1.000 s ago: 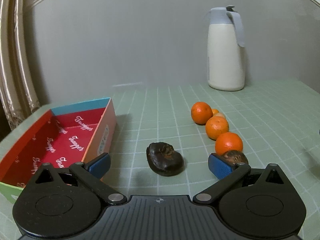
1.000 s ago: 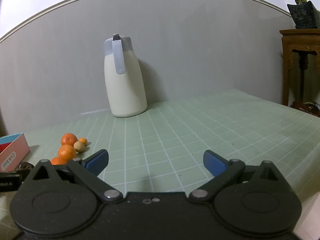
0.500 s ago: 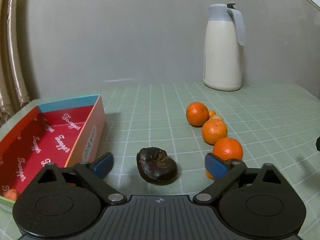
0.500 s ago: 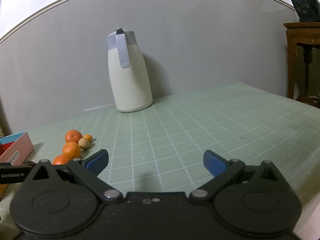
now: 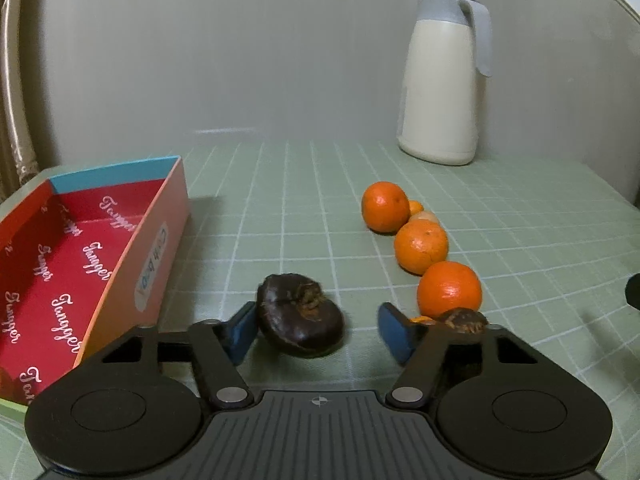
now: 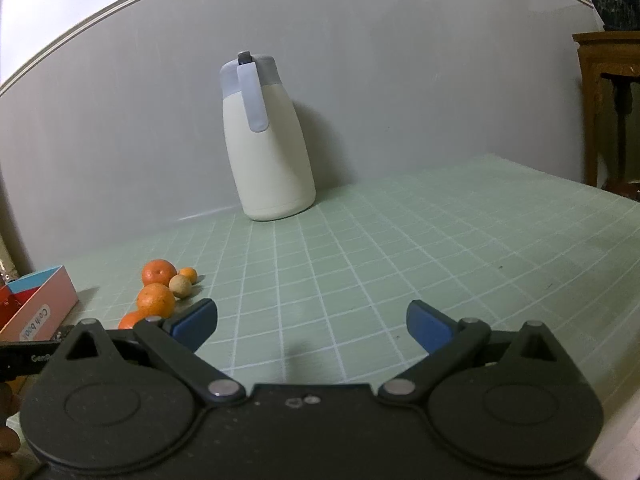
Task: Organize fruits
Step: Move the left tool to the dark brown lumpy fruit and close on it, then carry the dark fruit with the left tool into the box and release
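left claw (image 5: pixel 318 330) has just been narrowing around the dark brown wrinkled fruit (image 5: pixel 300 316) on the green gridded worktop (image 5: pixel 520 216): its left blue pad touches the fruit, the right pad stands clear, so no pinch yet, and a lift toward the box looks imminent. right claw (image 6: pixel 312 324) hangs spread and empty. the red-lined open cardboard box (image 5: pixel 92 248), just left of the fruit, shows only its printed floor; the near corner is hidden.
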`<state>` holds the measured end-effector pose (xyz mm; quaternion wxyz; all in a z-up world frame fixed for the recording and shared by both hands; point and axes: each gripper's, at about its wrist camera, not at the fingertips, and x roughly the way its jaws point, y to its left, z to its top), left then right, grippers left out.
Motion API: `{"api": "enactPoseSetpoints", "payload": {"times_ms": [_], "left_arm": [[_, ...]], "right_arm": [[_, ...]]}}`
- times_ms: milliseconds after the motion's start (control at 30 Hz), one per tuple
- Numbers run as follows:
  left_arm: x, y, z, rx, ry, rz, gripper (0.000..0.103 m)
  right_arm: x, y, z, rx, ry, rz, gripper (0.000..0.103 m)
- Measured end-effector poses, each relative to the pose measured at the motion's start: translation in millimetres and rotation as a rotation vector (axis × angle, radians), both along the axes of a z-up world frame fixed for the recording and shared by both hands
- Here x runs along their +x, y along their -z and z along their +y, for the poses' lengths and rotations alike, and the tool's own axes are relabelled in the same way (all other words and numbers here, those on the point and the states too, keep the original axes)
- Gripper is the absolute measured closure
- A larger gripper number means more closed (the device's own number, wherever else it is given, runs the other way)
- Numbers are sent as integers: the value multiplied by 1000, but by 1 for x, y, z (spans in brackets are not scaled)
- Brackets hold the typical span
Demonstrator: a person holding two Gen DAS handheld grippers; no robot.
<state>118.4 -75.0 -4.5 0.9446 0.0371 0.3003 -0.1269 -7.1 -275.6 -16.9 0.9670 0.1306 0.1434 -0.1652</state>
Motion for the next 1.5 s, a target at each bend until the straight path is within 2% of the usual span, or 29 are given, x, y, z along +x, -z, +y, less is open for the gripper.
{"api": "enactPoseSetpoints", "payload": {"times_ms": [133,400,700,900,1067,1500], "left_arm": [[4,1,4,-23,-22,18,57],[-3,0,2,-2,-17,-11,58],[-17,-11,2,40,-11,-100,58],[-31,-22,6,71,-25,-191,58],[-36,-30,20,75,-63,-234,58],[-32,-41,80,71,-231,-247,58]], "right_arm": [[1,0,0,7,-5,1,2],[3,1,0,5,-11,3,2],[2,1,1,-2,-15,3,2],[2,1,4,-14,-24,5,2],[3,0,9,-19,-33,8,2],[12,-2,36,-31,-101,-4,2]]}}
